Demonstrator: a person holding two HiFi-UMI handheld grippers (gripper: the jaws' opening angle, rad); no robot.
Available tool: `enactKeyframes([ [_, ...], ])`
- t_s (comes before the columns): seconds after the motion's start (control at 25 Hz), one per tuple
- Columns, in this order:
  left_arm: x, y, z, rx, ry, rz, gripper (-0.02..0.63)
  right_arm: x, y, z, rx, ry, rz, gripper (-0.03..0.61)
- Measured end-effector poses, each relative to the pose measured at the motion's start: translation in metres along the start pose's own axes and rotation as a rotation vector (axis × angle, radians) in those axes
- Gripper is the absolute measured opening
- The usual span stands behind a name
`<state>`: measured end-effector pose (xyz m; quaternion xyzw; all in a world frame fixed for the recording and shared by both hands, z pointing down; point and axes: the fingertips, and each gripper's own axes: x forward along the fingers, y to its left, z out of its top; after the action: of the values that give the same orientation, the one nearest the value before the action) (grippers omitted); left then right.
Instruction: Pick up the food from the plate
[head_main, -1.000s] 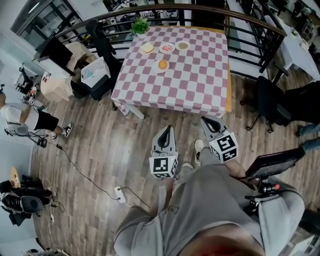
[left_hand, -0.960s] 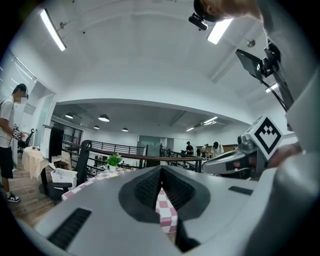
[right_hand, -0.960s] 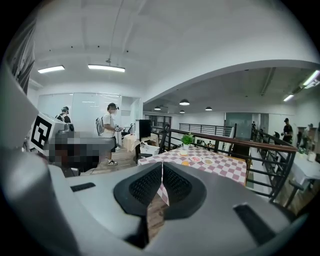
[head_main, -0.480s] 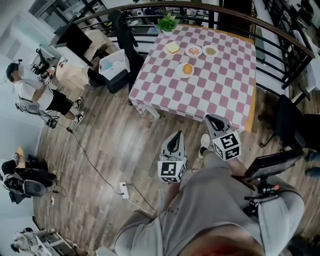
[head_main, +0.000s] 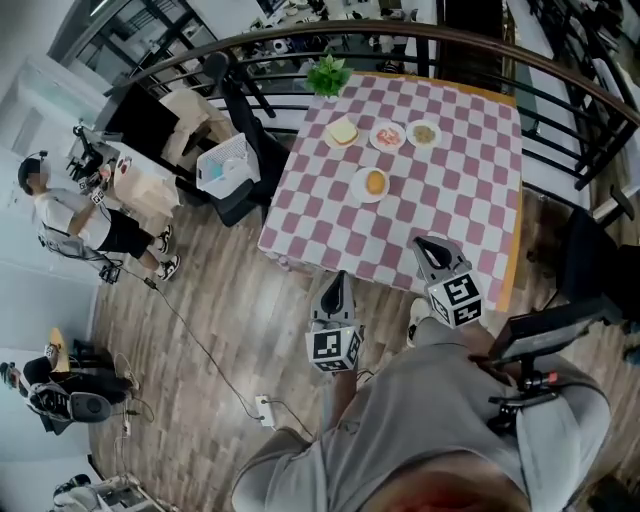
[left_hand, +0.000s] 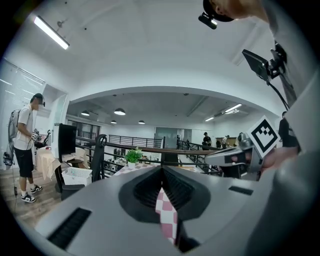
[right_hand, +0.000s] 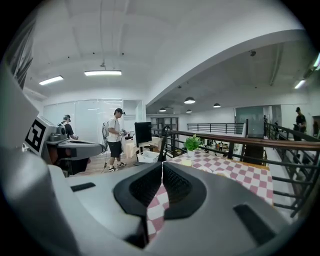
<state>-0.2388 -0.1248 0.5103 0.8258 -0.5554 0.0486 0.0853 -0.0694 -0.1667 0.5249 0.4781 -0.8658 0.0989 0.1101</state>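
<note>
Approach step: left gripper (head_main: 336, 284), right gripper (head_main: 426, 244) clenched, empty, near pink-checked cloth desk (head_main: 450, 200); next, open over round orange food (head_main: 375, 182) on white plate (head_main: 360, 191).

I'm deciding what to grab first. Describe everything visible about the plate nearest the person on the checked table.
The plate is small, round and white; its material is too far off to tell. It lies flat, on its own, near the middle of the pink-and-white checked tablecloth. One round golden-orange food item sits at its centre. Nothing else touches it.
</note>
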Motion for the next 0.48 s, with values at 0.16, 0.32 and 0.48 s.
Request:
enactKeyframes([
  [0.16,0.068,-0.014,0.008,0.009,0.012,-0.032,0.010,0.020,-0.066,0.010,0.034,-0.017,-0.055,0.017],
  [0.32,0.123,-0.042,0.033,0.044,-0.034,-0.106,0.011,0.031,-0.125,0.012,0.047,-0.033,-0.116,0.017],
  [0.48,0.163,-0.070,0.043,0.110,-0.009,-0.201,0.010,0.030,-0.162,0.024,0.042,-0.066,-0.174,0.017],
])
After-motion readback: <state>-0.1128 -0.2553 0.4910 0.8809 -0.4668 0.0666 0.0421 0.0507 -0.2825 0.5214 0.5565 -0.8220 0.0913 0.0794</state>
